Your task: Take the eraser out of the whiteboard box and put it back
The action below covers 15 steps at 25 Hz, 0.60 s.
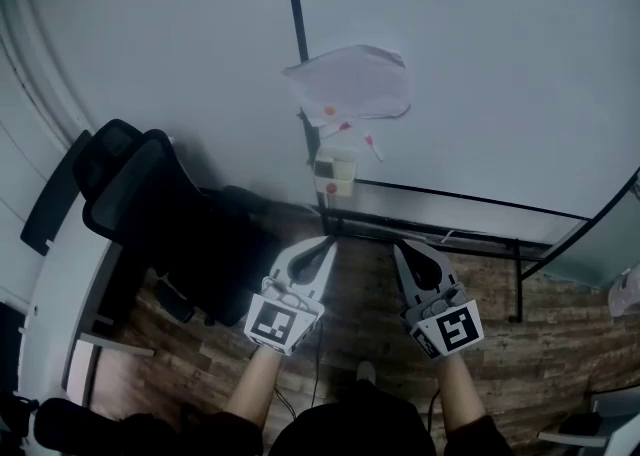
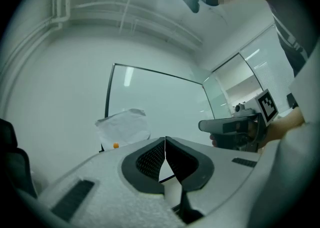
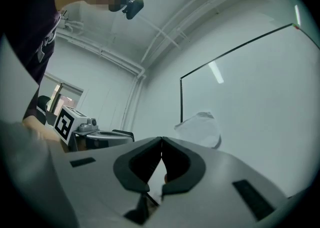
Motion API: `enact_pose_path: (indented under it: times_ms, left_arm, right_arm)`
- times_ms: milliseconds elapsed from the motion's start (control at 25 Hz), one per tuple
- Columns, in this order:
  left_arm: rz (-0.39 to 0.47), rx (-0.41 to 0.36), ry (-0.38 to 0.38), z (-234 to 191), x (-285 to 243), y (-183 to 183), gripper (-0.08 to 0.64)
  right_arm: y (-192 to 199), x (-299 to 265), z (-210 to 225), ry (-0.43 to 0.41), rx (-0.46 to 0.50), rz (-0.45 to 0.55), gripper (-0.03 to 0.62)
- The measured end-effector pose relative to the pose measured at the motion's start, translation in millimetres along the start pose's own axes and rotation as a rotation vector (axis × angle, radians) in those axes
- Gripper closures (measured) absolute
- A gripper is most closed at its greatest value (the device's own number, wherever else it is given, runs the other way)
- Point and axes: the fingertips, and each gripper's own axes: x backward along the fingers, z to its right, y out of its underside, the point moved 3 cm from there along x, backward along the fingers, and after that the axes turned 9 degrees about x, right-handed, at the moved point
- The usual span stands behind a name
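The whiteboard box [image 1: 335,172], small and pale, hangs at the lower left corner of the whiteboard [image 1: 480,64], under a crumpled sheet of paper [image 1: 352,84] held by red magnets. I cannot make out the eraser in it. My left gripper [image 1: 327,242] and right gripper [image 1: 399,245] are side by side below the box, apart from it, both pointing at the board. The left gripper [image 2: 165,140] has its jaws together with nothing between them. The right gripper [image 3: 161,140] is likewise shut and empty. Each gripper view shows the paper [image 2: 123,127] [image 3: 200,129] ahead.
A black office chair [image 1: 150,199] stands left of the grippers, close to the left one. A black frame rail [image 1: 440,234] runs along the board's foot above the wood floor. A white desk edge [image 1: 60,284] lies at far left.
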Motion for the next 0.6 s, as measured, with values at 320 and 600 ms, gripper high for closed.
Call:
enact_pose_path:
  times_ms: [320, 600]
  left_arm:
    - [-0.024, -0.003, -0.072, -18.9, -32.3, 3.7, 0.554]
    - [-0.026, -0.01, -0.094, -49.6, -50.0, 11.6, 0.554]
  right_arm:
    - [20.0, -29.8, 33.4, -0.056, -0.035, 0.001, 0.589]
    - [35.3, -62.8, 43.6, -0.08, -0.054, 0.024, 0.589]
